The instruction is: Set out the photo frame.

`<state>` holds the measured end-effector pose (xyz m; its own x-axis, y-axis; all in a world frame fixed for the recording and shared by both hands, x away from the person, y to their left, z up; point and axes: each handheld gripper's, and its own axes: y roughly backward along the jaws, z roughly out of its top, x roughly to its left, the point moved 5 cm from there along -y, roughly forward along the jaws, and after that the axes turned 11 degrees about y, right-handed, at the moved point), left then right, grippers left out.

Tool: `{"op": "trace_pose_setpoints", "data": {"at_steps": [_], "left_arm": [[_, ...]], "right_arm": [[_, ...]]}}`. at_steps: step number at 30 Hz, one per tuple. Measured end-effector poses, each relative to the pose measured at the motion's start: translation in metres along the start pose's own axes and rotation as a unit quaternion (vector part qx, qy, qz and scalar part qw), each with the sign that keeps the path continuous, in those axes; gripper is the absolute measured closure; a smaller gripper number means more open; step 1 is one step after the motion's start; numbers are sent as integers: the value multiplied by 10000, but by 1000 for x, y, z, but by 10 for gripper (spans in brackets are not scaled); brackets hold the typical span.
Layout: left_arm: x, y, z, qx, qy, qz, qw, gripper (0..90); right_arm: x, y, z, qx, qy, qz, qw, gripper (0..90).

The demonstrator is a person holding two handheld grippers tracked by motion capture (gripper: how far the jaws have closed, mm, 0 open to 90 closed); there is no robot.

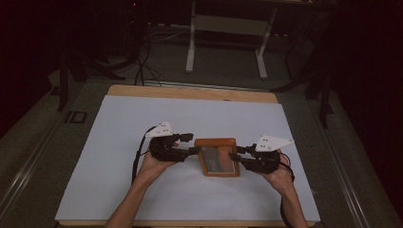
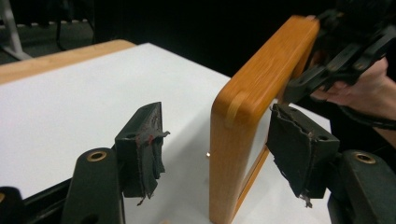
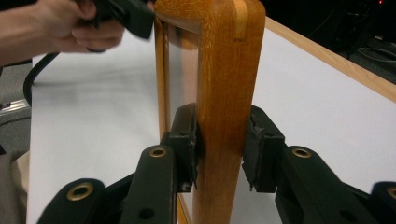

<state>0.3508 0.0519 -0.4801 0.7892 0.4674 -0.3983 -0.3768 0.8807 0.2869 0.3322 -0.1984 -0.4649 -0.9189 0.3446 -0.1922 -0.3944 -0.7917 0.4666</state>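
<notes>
One wooden picture frame [image 1: 218, 156] sits near the middle of the white sheet [image 1: 119, 137] that covers the desk [image 1: 190, 92], and two tools meet it, one from each side. No brand, label or writing can be read on the frame or the tools; the picture under the glass is too dark and small to make out in the high view.

The right tool [image 3: 222, 149] has its two pads pressed against both faces of the frame's wooden rail, so it is clamped on the frame. In the right gripper view the frame stands on edge, with the glass pane to the left of the rail. The left tool [image 2: 224, 149] is spread wide around the opposite corner of the frame: one pad [image 2: 299, 149] lies close to the glass side, while the other pad [image 2: 142, 144] stands well apart from the outer wood face. Whether the near pad touches the frame cannot be told.

In the high view the left tool [image 1: 186, 145] and right tool [image 1: 237, 156] flank the frame's short sides. Open white sheet lies all around the frame: far, near, left and right. A strip of bare wood desk edge shows beyond the sheet at the far side.
</notes>
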Motion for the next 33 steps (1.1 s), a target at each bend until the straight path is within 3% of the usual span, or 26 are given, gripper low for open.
{"op": "trace_pose_setpoints", "data": {"at_steps": [7,8,12,15,19,33], "left_arm": [[-2,-24,-18,338,-92,-24,9994,365],[-3,-32,-26,505,-146,-64,9986,403],[-3,-40,-34,707,-149,-193,9972,472],[-5,-42,-36,735,-156,-330,9966,561],[-5,-40,-36,758,-171,-413,9961,595],[-6,-36,-32,917,-293,-253,9950,615]], "right_arm": [[4,1,0,1,55,-40,10000,678],[4,2,-1,-26,48,-58,10000,678],[4,1,-2,-65,58,-44,10000,679],[4,1,-2,-76,55,-55,9999,679],[3,3,-5,-114,13,-24,9999,675],[1,-1,-5,-164,-99,2,9998,665]]}}
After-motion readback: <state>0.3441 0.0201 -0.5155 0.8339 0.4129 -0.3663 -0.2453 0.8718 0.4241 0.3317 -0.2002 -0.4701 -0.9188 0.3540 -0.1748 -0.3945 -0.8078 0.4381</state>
